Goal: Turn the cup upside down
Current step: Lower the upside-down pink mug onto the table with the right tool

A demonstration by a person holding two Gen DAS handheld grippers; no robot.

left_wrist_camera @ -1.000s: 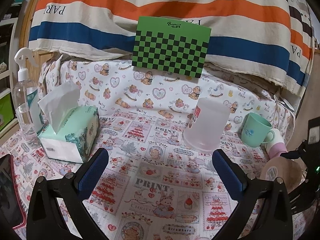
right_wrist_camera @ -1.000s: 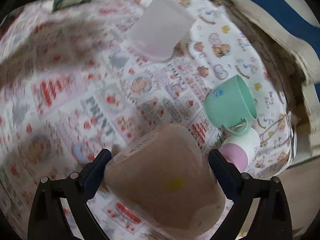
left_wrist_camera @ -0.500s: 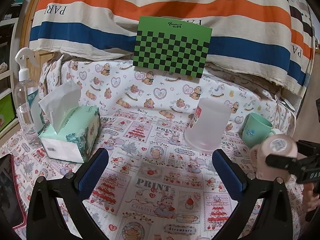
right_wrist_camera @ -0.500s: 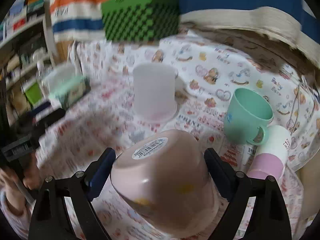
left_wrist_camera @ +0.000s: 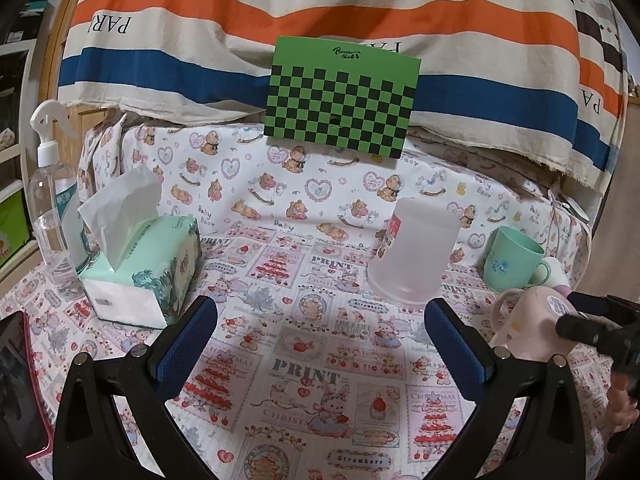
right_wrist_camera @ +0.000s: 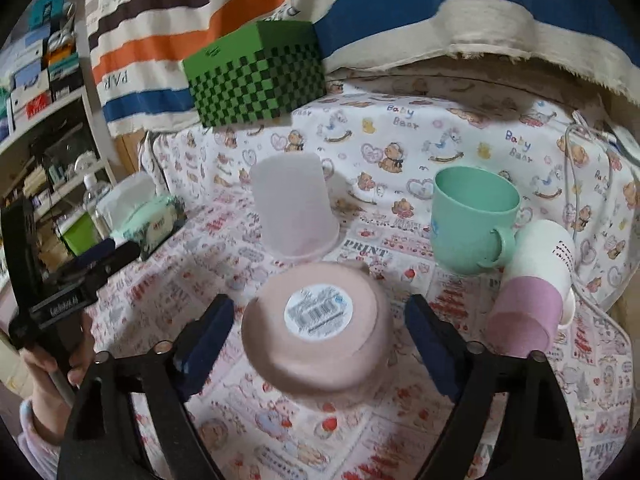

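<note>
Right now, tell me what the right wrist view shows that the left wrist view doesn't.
Only the right wrist view: the barcode sticker on the pink cup's upturned base, the gaps between that cup and the right gripper's fingers, and most of the white-and-purple cup.

Only the left wrist view: the spray bottle in full and the left gripper, open and empty.

Both: the frosted cup, the green mug, the tissue box and the checkered box.
</note>
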